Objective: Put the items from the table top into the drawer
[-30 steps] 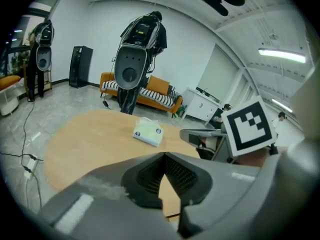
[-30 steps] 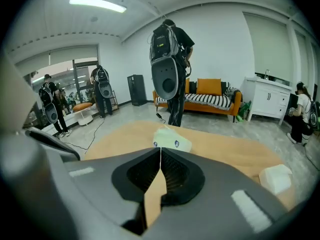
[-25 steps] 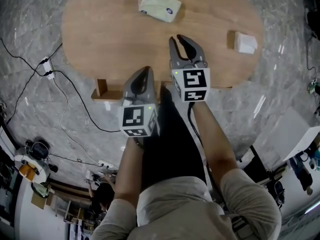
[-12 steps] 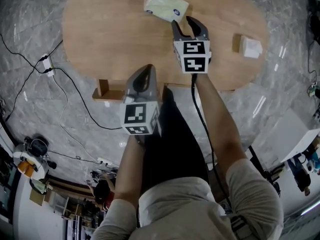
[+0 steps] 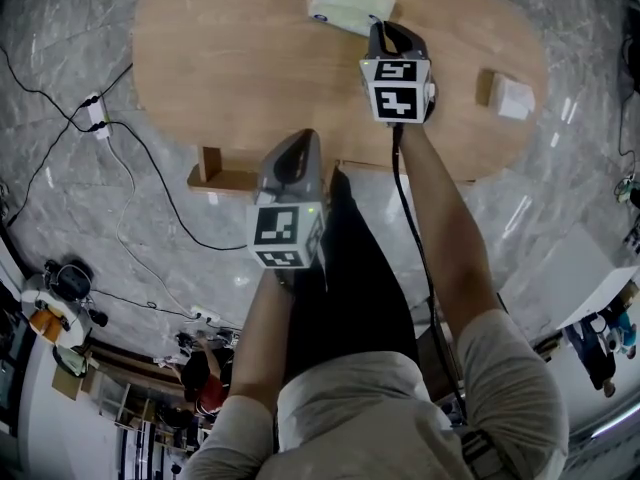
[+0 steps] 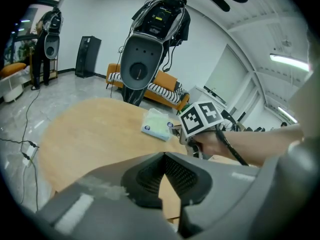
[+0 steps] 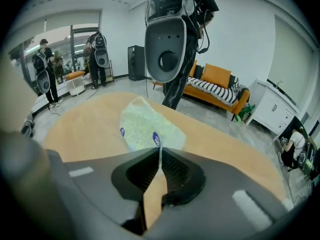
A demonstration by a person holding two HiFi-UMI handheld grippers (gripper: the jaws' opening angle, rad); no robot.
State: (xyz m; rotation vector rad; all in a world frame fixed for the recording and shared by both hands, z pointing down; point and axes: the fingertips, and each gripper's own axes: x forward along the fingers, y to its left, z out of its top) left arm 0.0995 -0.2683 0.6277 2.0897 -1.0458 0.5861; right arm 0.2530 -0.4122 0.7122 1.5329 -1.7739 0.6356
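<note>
A pale green tissue pack (image 5: 345, 3) lies at the far side of the oval wooden table (image 5: 230, 58). My right gripper (image 5: 385, 30) reaches down to its right end. Its jaws have just been closing and are now shut on the thin edge of the tissue pack (image 7: 145, 126), which sticks up between the tips of the right gripper (image 7: 160, 151). My left gripper (image 5: 295, 143) hangs over the table's near edge, shut and holding nothing. The left gripper (image 6: 164, 155) view shows the pack (image 6: 157, 126) and the right gripper (image 6: 175, 130) touching it.
A small white box (image 5: 512, 96) sits near the table's right end. A wooden piece (image 5: 215, 173) juts out under the near edge, left of my left gripper. Cables and a power strip (image 5: 97, 128) lie on the marble floor to the left.
My right gripper moved away from me across the table and down to the tissue pack, opened wide on the way, then shut on its edge. The left gripper hardly moved.
</note>
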